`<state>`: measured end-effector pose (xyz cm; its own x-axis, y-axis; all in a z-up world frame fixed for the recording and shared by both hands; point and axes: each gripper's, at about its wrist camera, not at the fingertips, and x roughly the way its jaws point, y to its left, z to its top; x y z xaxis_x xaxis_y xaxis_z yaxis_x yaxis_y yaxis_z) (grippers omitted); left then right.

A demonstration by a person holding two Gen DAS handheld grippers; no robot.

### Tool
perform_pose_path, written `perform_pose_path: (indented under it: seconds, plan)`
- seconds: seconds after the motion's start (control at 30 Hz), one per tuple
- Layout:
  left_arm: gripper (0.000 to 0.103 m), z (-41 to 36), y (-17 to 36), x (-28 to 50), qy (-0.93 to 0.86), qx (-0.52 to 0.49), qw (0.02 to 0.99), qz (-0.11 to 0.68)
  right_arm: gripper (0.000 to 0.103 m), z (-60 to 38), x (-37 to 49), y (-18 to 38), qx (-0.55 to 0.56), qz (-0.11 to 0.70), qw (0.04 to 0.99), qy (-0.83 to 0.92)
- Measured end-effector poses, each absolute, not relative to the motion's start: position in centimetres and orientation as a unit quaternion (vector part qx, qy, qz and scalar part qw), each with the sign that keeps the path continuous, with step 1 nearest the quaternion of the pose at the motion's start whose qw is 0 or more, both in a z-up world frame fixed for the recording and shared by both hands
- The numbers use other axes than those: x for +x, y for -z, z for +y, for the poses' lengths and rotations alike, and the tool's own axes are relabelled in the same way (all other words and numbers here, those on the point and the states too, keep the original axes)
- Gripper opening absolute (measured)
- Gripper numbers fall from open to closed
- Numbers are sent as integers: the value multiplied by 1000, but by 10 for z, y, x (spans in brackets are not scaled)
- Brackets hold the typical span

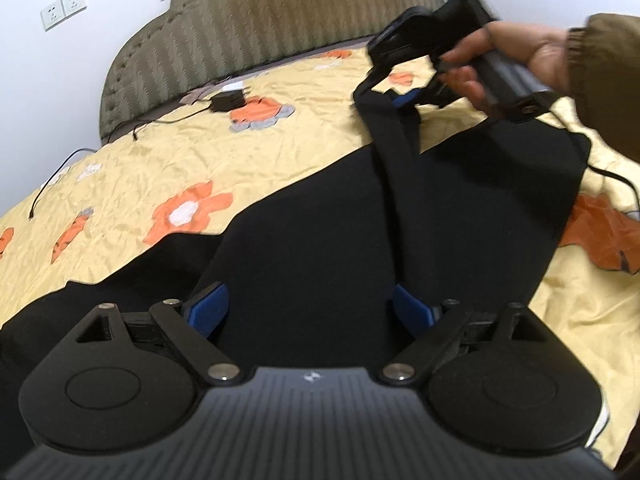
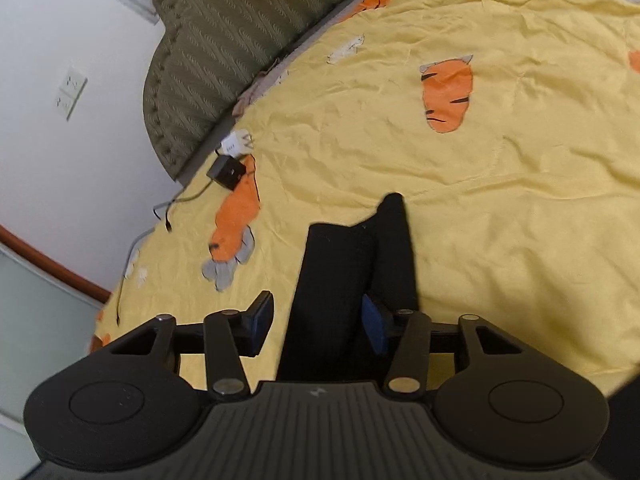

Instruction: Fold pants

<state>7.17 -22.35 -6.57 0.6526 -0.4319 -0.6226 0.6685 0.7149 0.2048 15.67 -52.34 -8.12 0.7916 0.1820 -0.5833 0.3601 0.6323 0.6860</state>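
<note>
Black pants (image 1: 460, 216) lie spread on a yellow bedspread (image 1: 180, 168). My left gripper (image 1: 310, 310) is open, its blue pads wide apart just above the black cloth near its front edge. In the left wrist view my right gripper (image 1: 408, 96) is held in a hand at the upper right, with a strip of the pants rising from the bed to its blue pads. In the right wrist view my right gripper (image 2: 318, 326) is open, and a folded end of the pants (image 2: 344, 272) lies between the fingers against the right pad (image 2: 374, 326).
A padded olive headboard (image 1: 256, 24) and white wall with sockets (image 1: 64, 8) stand behind the bed. A black adapter (image 1: 228, 101) with cables lies near the headboard. More cable (image 1: 608, 178) runs at the right of the pants. The bedspread has orange patches.
</note>
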Motion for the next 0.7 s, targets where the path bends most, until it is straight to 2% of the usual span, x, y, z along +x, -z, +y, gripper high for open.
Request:
perform_pose_path:
  seconds: [0.03, 0.07, 0.3, 0.37, 0.43, 0.5, 0.53, 0.6, 0.7]
  plan:
    - [89, -225, 64, 70, 316, 213, 883, 273, 19, -523, 160, 81, 424, 318, 846, 57]
    - [89, -226, 63, 68, 319, 213, 884, 269, 6, -523, 162, 81, 424, 315, 847, 61]
    - [90, -247, 50, 61, 377, 201, 869, 250, 3, -518, 130, 52, 416, 259, 869, 66]
    - [87, -258, 53, 57, 374, 216, 869, 241, 3, -520, 114, 37, 409, 243, 877, 68]
    - [77, -268, 54, 54, 378, 226, 866, 237, 3, -521, 98, 21, 405, 228, 883, 65]
    - [52, -277, 57, 51, 385, 234, 859, 242, 3, -522, 82, 7, 402, 212, 888, 70]
    - [47, -283, 59, 50, 384, 239, 858, 244, 3, -523, 73, 1, 404, 203, 889, 69]
    - [27, -292, 65, 49, 373, 254, 858, 244, 3, -523, 59, -10, 401, 189, 894, 72]
    - [7, -300, 71, 50, 353, 265, 863, 243, 3, -524, 38, -19, 406, 170, 895, 70]
